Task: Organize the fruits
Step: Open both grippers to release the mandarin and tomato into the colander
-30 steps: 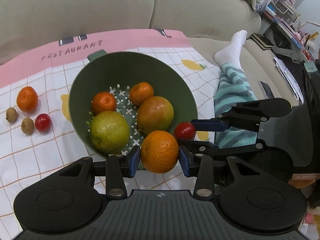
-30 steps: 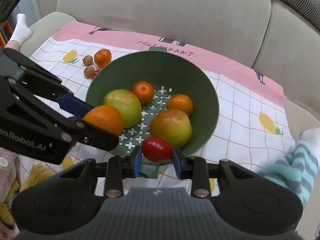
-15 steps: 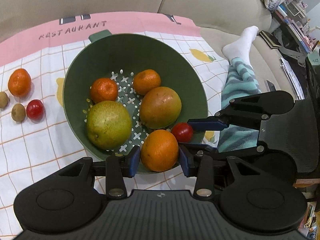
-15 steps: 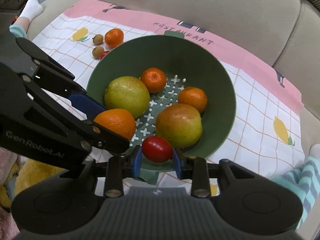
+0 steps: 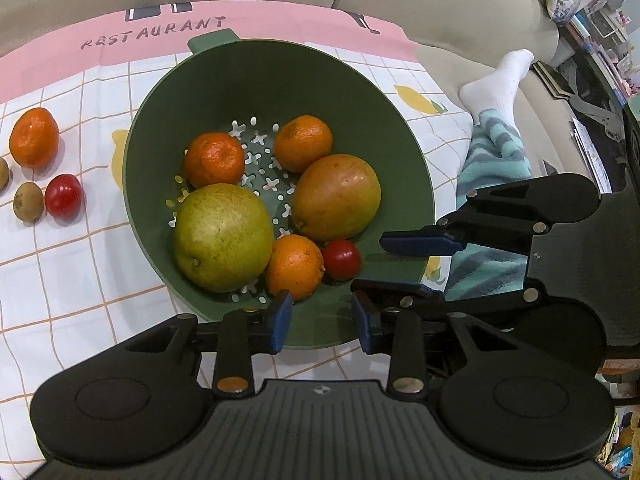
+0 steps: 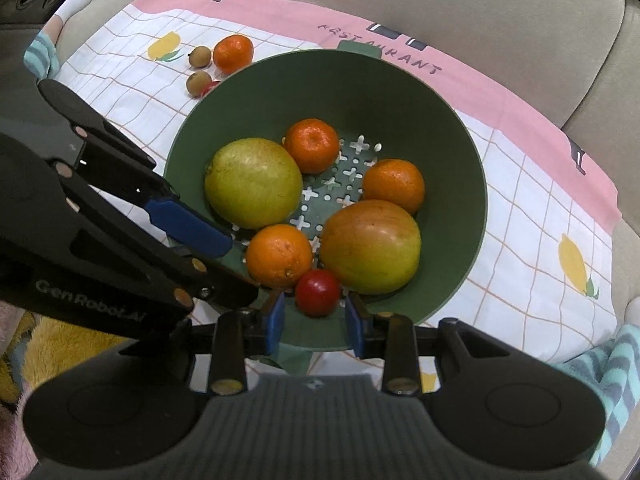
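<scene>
A green colander bowl (image 5: 280, 88) (image 6: 360, 92) holds a big green fruit (image 5: 223, 236), a mango (image 5: 336, 198) and two mandarins. An orange (image 5: 294, 266) (image 6: 279, 255) and a red tomato (image 5: 341, 259) (image 6: 318, 292) lie side by side at the bowl's near wall. My left gripper (image 5: 322, 312) hangs over the near rim; its jaws are closing with nothing between them. My right gripper (image 6: 316, 312) keeps a narrow gap. The tomato rests just past its tips, with a sliver of space on each side. Its blue pads (image 5: 420, 242) show right of the tomato.
On the checked cloth (image 5: 80, 280) left of the bowl lie a mandarin (image 5: 34, 137), a second tomato (image 5: 63, 195) and small brown fruits (image 5: 28, 201). A person's striped trouser leg and white sock (image 5: 496, 80) rest on the sofa to the right.
The orange has left my left gripper and the tomato my right one; both now lie in the bowl. Both grippers came down closer to the bowl. The left jaws narrowed.
</scene>
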A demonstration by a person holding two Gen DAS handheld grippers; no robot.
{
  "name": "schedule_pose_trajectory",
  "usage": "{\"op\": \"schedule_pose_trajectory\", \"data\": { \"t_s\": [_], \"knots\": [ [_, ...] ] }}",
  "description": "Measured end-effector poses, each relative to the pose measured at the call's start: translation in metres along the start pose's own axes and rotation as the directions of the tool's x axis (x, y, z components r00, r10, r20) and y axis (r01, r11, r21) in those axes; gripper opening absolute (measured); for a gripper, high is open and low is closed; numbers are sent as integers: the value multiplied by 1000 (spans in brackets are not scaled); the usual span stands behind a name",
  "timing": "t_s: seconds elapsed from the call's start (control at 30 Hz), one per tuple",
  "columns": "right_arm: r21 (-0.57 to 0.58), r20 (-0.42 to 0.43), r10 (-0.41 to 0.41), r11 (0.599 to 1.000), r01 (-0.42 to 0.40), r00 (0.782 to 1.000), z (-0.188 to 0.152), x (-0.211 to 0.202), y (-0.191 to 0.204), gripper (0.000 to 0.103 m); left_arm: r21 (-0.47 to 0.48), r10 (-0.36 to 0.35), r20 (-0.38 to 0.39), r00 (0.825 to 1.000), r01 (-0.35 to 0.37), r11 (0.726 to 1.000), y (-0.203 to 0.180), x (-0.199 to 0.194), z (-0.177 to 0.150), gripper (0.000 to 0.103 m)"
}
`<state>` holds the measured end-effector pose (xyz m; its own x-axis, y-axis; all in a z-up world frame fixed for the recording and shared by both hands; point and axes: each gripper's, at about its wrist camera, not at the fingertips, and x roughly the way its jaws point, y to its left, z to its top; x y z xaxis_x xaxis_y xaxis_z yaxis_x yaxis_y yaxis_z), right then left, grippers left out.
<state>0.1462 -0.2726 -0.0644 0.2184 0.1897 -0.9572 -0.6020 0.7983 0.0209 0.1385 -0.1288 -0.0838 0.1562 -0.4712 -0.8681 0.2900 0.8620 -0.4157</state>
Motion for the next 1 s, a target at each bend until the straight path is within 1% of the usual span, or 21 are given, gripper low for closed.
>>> {"op": "schedule_pose_trajectory", "data": {
  "t_s": [0.23, 0.3, 0.33, 0.4, 0.47, 0.57, 0.7, 0.77, 0.83, 1.0],
  "knots": [
    [-2, 4, -9, 1000, 9, 1000, 0, -4, 2, 31, -2, 6, 14, 1000, -6, 1000, 0, -4, -2, 41],
    [1, 8, -14, 1000, 14, 1000, 0, -6, 2, 33, -8, 9, 20, 1000, -9, 1000, 1, -8, -2, 42],
    [4, 11, -17, 1000, 17, 1000, 0, -7, 2, 35, -10, 12, 24, 1000, -12, 1000, 1, -10, -2, 42],
    [12, 21, -23, 1000, 23, 1000, 0, -11, 2, 44, -11, 19, 34, 999, -19, 1000, 1, -14, -3, 44],
    [25, 31, -24, 999, 23, 999, -1, -14, 2, 48, -7, 23, 45, 999, -23, 1000, -1, -19, -4, 46],
    [52, 53, -30, 998, 27, 998, -3, -20, 1, 60, 2, 36, 68, 997, -36, 999, -3, -27, -7, 49],
    [92, 76, -37, 995, 30, 996, -6, -27, 3, 73, 8, 61, 100, 993, -62, 998, -4, -37, -10, 49],
    [102, 86, -44, 994, 35, 995, -7, -31, 4, 77, 9, 66, 115, 991, -67, 998, -4, -43, -11, 51],
    [108, 96, -54, 993, 43, 994, -7, -34, 7, 79, 11, 72, 131, 989, -74, 997, -5, -48, -12, 53],
    [158, 133, -73, 986, 52, 988, -9, -41, 12, 88, 6, 84, 180, 980, -86, 996, -2, -64, -17, 54]
  ]
}}
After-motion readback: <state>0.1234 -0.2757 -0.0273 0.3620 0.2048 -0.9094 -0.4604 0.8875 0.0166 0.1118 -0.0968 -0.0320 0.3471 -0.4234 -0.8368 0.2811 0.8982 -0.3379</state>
